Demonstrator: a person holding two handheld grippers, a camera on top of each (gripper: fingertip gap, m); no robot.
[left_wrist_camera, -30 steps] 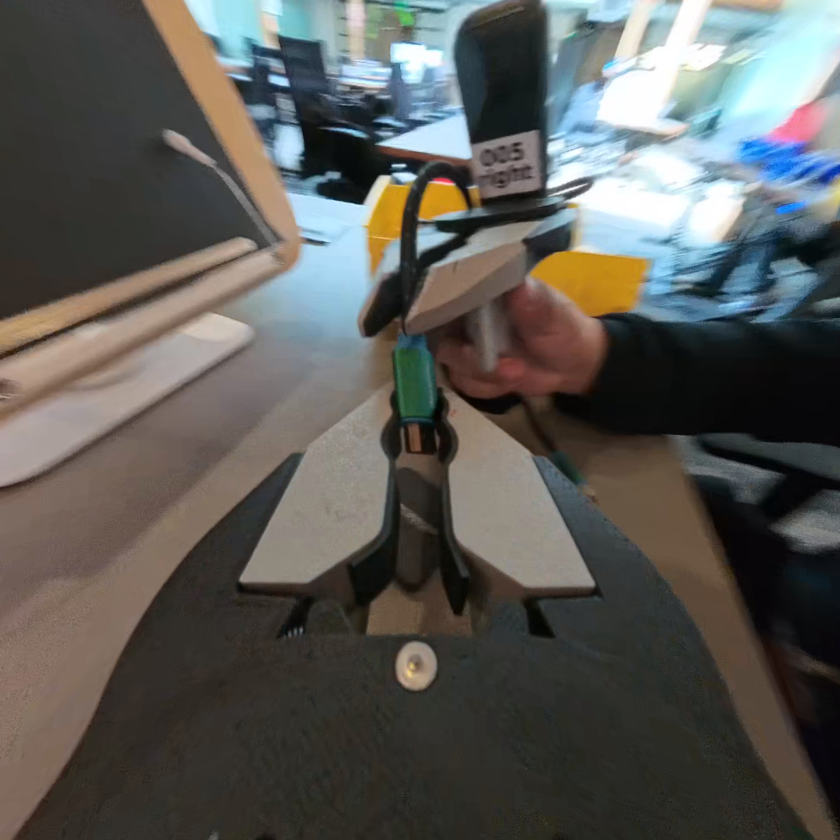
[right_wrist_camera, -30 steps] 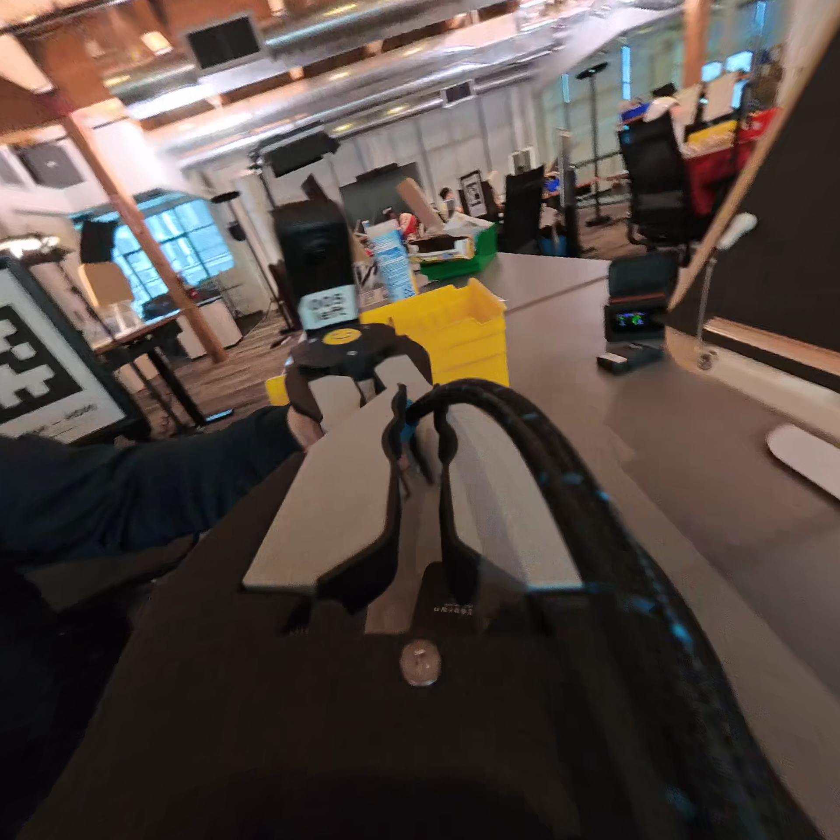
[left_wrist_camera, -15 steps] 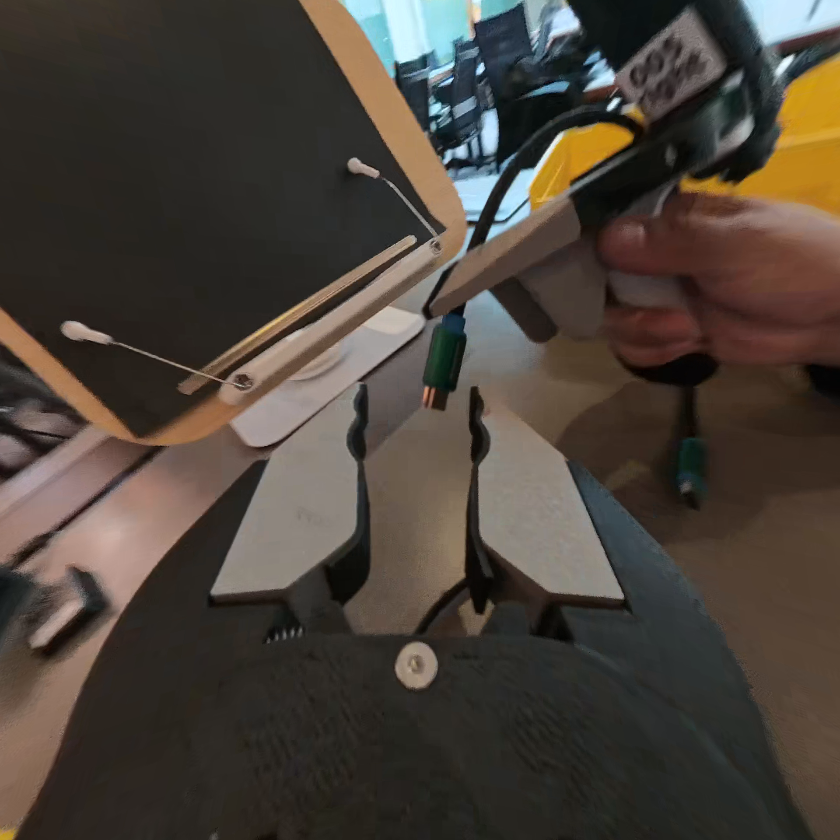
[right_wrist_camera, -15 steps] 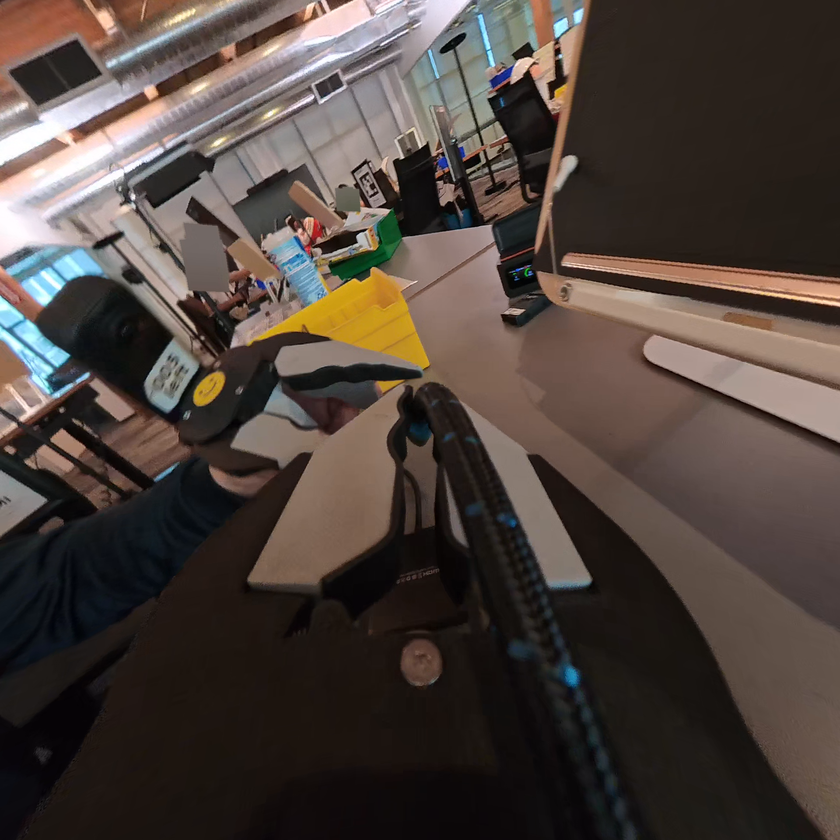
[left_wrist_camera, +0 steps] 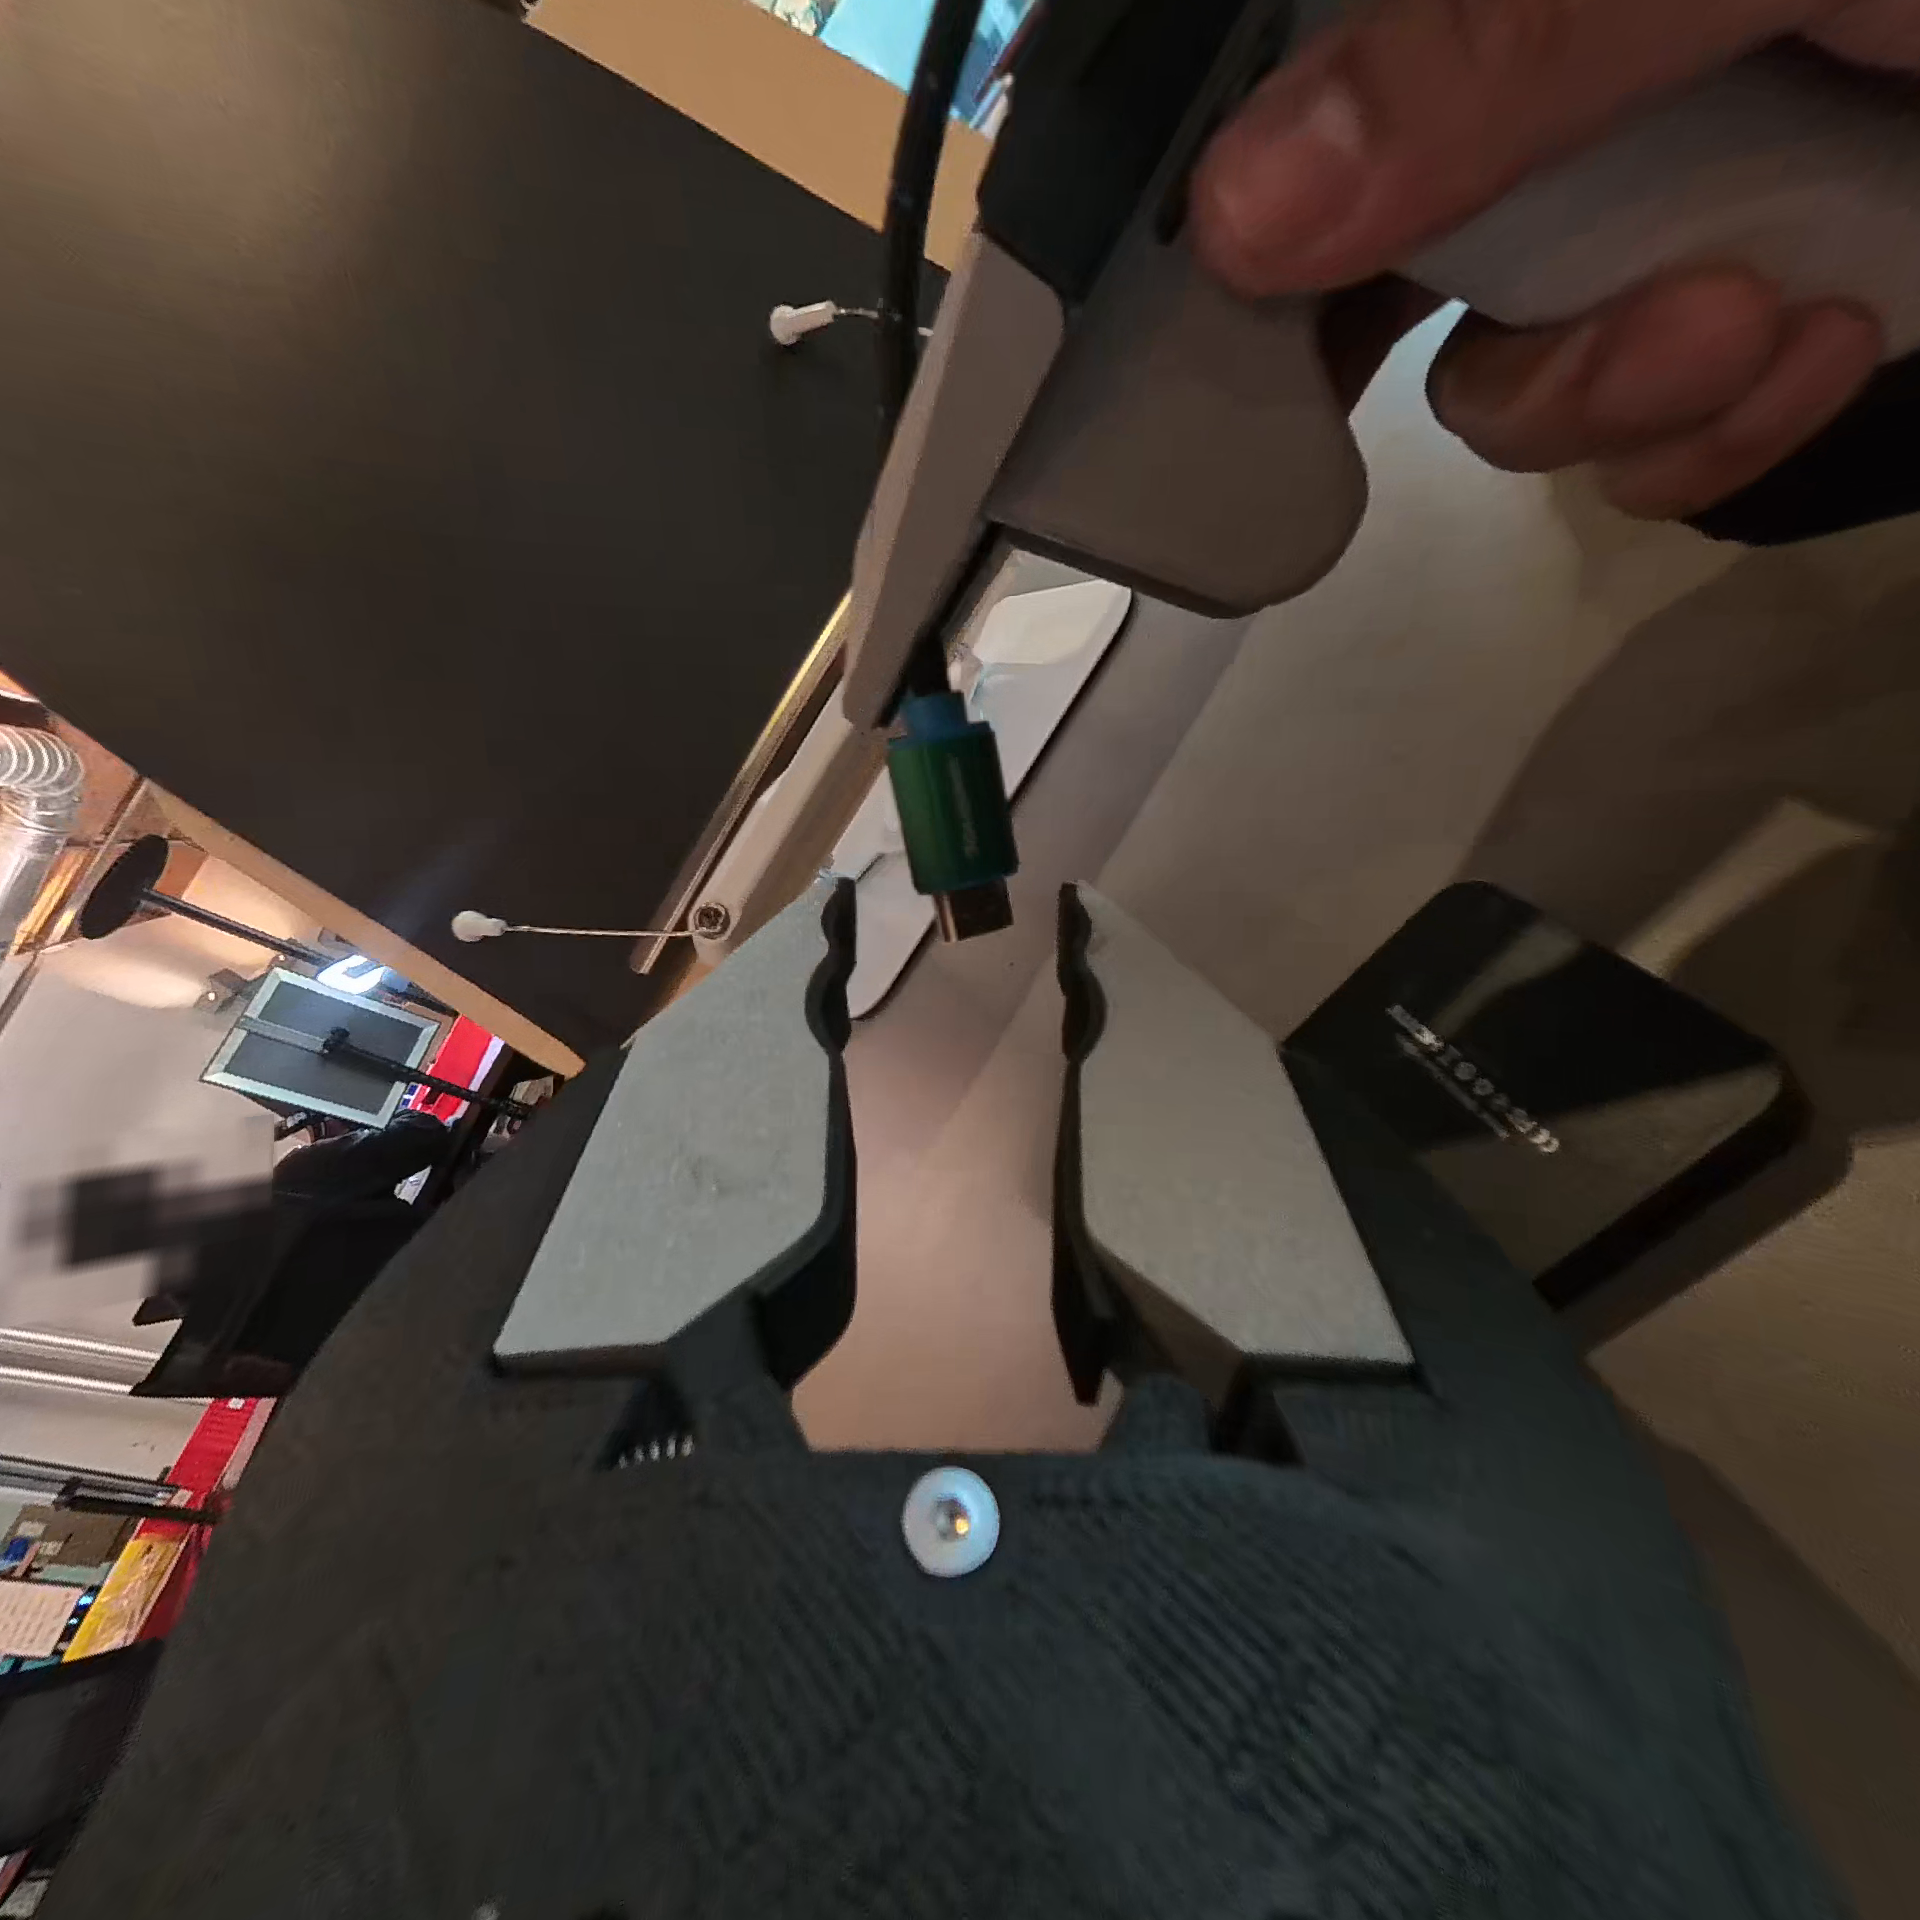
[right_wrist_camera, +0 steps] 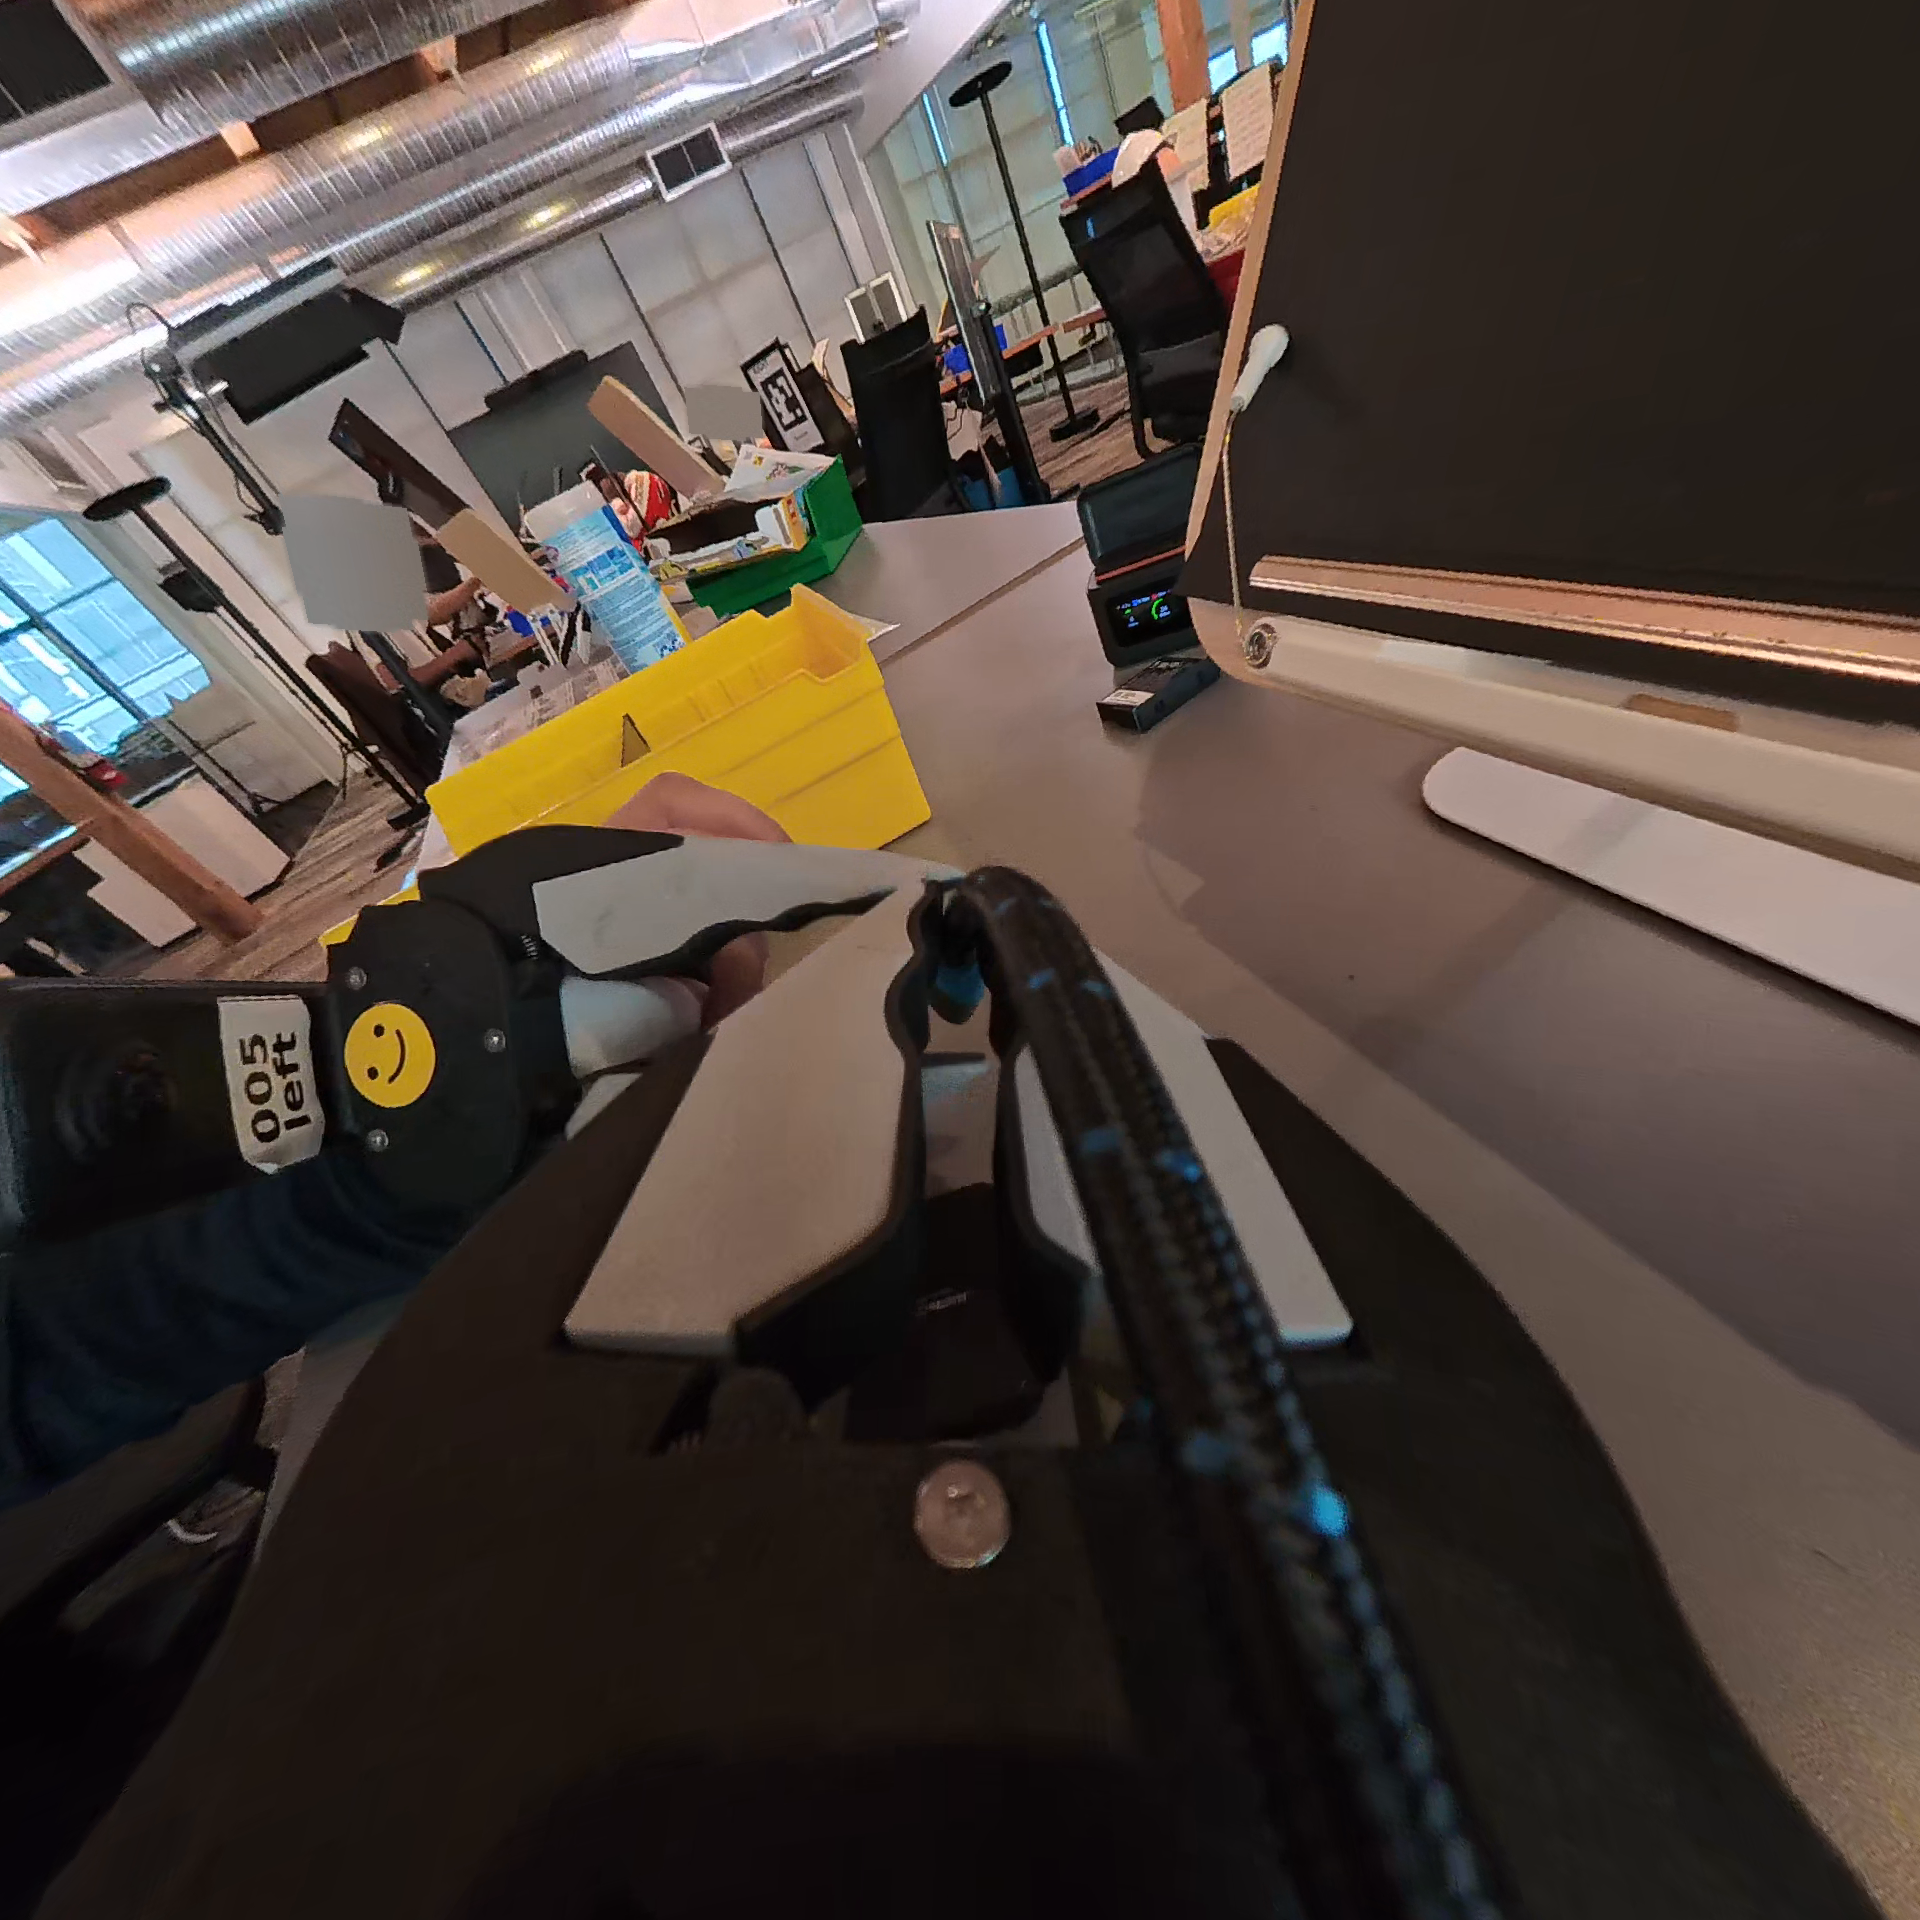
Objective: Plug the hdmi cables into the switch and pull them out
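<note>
Both wide-angle views bent at the edges; ceiling lamps and windows lit them, glare streaked the switch [left_wrist_camera: 1538,1091].

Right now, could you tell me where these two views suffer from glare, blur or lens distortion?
Left wrist view: the glossy black switch box carries a pale reflection, the green-shelled HDMI plug is sharp, and the hand above is soft. Right wrist view: the wide lens bows the grey table edge, the braided black cable blurs near the lens, and the yellow plastic bin is crisp.
</note>
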